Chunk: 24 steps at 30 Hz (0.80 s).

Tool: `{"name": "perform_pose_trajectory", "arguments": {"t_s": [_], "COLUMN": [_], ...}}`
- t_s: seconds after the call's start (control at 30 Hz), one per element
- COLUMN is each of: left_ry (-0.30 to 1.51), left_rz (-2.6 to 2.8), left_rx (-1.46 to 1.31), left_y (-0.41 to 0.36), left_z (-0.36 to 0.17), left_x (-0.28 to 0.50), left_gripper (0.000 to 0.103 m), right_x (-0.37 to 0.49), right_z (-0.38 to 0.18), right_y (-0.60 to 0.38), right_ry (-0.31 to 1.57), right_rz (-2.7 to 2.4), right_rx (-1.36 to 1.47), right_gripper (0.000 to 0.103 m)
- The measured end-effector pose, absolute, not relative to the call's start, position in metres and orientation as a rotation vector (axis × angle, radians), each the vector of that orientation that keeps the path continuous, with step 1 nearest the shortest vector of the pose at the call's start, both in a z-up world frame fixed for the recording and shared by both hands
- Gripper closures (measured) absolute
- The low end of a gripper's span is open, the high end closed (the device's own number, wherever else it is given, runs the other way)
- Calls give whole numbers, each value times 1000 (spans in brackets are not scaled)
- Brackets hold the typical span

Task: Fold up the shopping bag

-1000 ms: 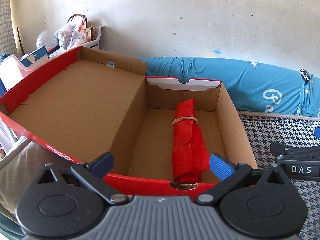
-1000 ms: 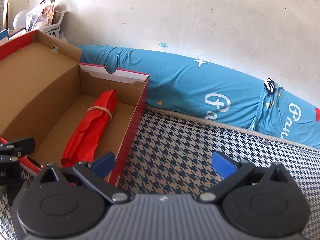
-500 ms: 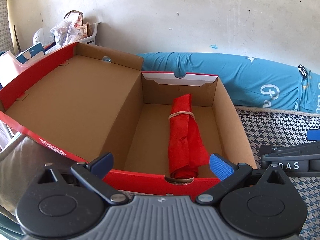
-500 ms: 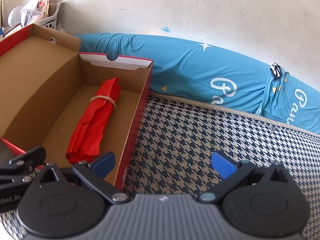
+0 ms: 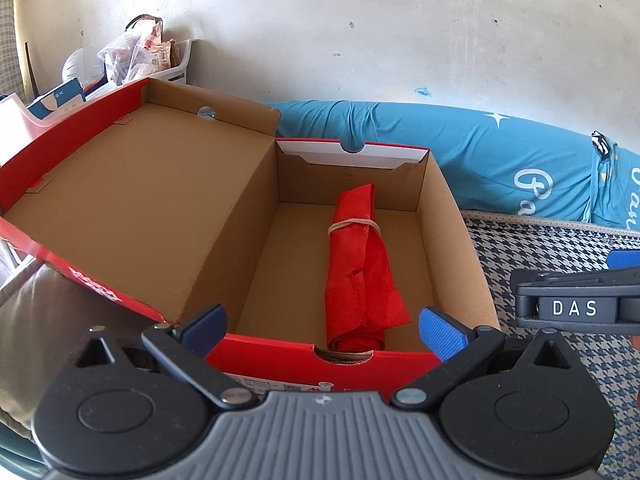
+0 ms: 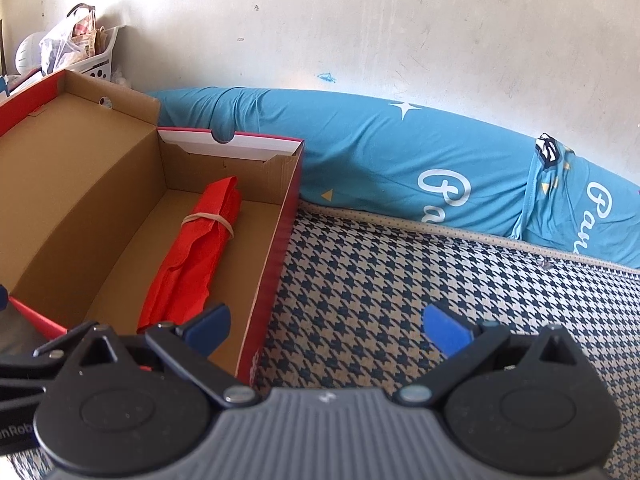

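A red shopping bag (image 5: 362, 268), rolled into a bundle and held by a rubber band (image 5: 354, 224), lies inside an open red shoebox (image 5: 280, 352). The right wrist view shows the same bag (image 6: 192, 256) in the shoebox (image 6: 276, 260), with its band (image 6: 208, 218) near the far end. My left gripper (image 5: 322, 326) hovers open just in front of the box's near wall, empty. To the right of the box my right gripper (image 6: 326, 326) is open above the houndstooth mat (image 6: 400, 292), also empty. It appears side-on as the right gripper (image 5: 576, 300) in the left wrist view.
The box lid (image 5: 140, 208) stands open to the left. A blue bolster pillow (image 6: 400, 160) lies along the white wall behind the mat. A white basket with plastic bags (image 5: 136, 56) sits at the back left. Grey fabric (image 5: 36, 320) lies under the lid.
Both grippers have pulled back and risen a little, so the box and bag look slightly farther. The right gripper has shifted nearer the box. The bag has not moved.
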<state>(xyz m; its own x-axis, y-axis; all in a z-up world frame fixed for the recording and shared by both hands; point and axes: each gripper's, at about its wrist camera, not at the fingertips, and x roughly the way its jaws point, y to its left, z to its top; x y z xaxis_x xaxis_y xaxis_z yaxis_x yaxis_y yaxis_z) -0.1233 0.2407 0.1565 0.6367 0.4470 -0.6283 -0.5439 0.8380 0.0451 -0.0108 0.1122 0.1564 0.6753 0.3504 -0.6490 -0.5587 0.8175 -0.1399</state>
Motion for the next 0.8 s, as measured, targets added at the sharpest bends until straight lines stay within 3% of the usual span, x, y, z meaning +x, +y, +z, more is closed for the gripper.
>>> {"name": "perform_pose_trajectory", "arguments": {"t_s": [0.6, 0.8], "left_ry": [718, 737], "left_rz": [524, 516], "left_rx": [-144, -136], "left_y": [230, 224], "left_z": [147, 143], "left_x": [-118, -114], "left_gripper": [0, 0], "right_x": [-14, -9], "right_z": [171, 161], "right_y": [114, 120], "right_ry": [591, 666], "right_rz": [649, 612], "right_rx": [-244, -279], "right_gripper": [0, 0]}}
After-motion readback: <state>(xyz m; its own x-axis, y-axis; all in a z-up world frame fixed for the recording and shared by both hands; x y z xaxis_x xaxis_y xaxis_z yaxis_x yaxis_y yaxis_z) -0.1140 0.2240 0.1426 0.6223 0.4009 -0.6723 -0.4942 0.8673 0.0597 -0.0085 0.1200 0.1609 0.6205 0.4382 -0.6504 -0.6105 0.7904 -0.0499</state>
